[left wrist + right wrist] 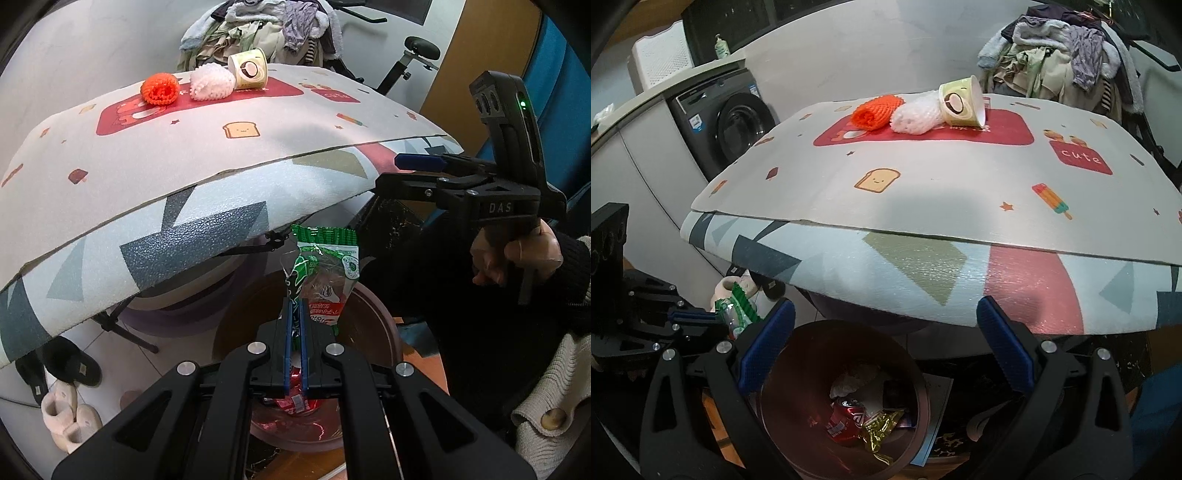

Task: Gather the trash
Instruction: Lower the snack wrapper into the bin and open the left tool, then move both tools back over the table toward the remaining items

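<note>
My left gripper (294,314) is shut on a green snack wrapper (323,269) and holds it above the brown trash bin (373,325). In the right wrist view the wrapper (737,308) shows at the left, beside the bin (798,343). The bin holds a red can (846,421) and a gold wrapper (881,428). My right gripper (886,343) is open and empty above the bin, at the table's front edge; it also shows in the left wrist view (417,162). An orange net (875,110), a white foam net (916,114) and a tipped paper cup (962,101) lie at the table's far side.
The table (923,206) carries a patterned mat that overhangs the bin. A washing machine (727,122) stands at the left. A pile of clothes (1060,59) sits behind the table. Slippers (70,413) lie on the floor under the table.
</note>
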Tool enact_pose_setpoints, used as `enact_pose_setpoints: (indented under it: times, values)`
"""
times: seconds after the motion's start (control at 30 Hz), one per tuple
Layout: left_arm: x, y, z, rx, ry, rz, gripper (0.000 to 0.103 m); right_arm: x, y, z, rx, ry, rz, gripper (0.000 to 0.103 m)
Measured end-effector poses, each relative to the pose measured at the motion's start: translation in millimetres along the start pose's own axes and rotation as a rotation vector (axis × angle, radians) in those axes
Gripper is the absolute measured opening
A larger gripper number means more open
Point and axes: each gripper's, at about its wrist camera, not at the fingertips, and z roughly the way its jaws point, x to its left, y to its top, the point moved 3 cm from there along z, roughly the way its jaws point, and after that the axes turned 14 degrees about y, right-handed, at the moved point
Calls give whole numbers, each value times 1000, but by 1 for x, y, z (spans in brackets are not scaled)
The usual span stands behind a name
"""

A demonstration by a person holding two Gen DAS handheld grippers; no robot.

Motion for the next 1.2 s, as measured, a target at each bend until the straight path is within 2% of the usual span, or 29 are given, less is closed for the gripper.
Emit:
enact_pose_setpoints:
  times: [0.3, 0.37, 0.43, 0.5, 0.73, 1.2]
  values:
    - [-1, 0, -2, -7, -2, 3, 5, 1, 0, 2, 10, -3, -8, 97]
    - [-1, 0, -2, -10, 1, 0, 15, 0, 0, 3, 11, -3, -5, 97]
    - [1, 1, -4, -19, 9, -7, 53, 0, 0, 3, 13, -2, -5, 97]
    - [3, 3, -6, -39, 19, -17, 59, 0, 0, 3, 14, -2, -6, 97]
    - [15, 7, -8, -65, 94, -66, 97, 0, -1, 4, 19, -2, -6, 97]
    - [44, 6, -8, -70, 177, -187, 97, 0, -1, 5, 20, -3, -5, 97]
